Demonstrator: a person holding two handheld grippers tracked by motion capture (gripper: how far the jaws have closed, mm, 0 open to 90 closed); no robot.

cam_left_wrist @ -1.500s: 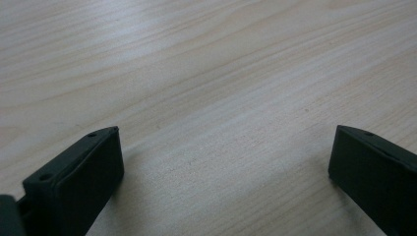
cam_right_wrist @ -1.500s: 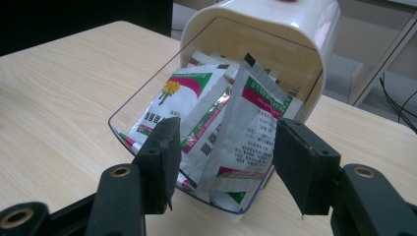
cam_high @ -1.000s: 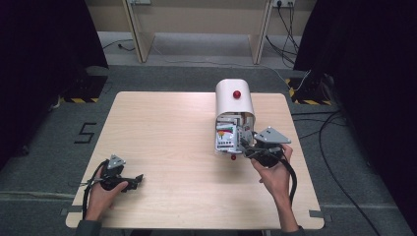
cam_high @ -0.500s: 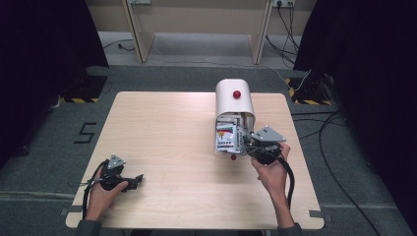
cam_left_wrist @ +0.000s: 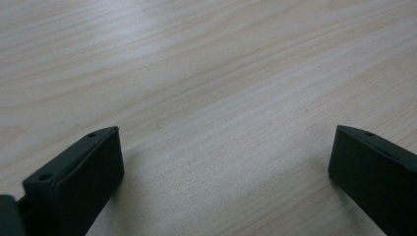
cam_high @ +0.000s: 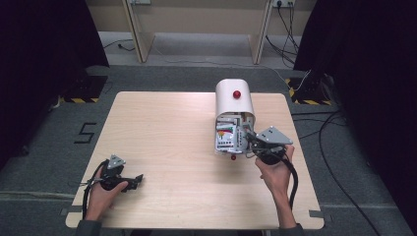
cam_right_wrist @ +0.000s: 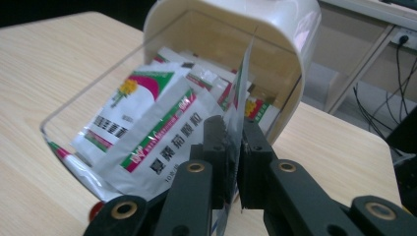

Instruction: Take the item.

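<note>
You are pinching a thin sachet [cam_right_wrist: 236,113] by its near edge with your right gripper [cam_right_wrist: 234,147]; its jaws have just been closing and are now pressing on the foil. The sachet is standing on edge directly ahead of the jaws, in the mouth of the white container [cam_high: 234,101] lying on its side. It is probably light, soft and slippery, so hold the flat edge firmly. Your left gripper [cam_left_wrist: 223,162] is resting wide open, holding nothing.

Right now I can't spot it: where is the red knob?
High view: the red knob sits atop the white lidded box, right of table centre.
</note>
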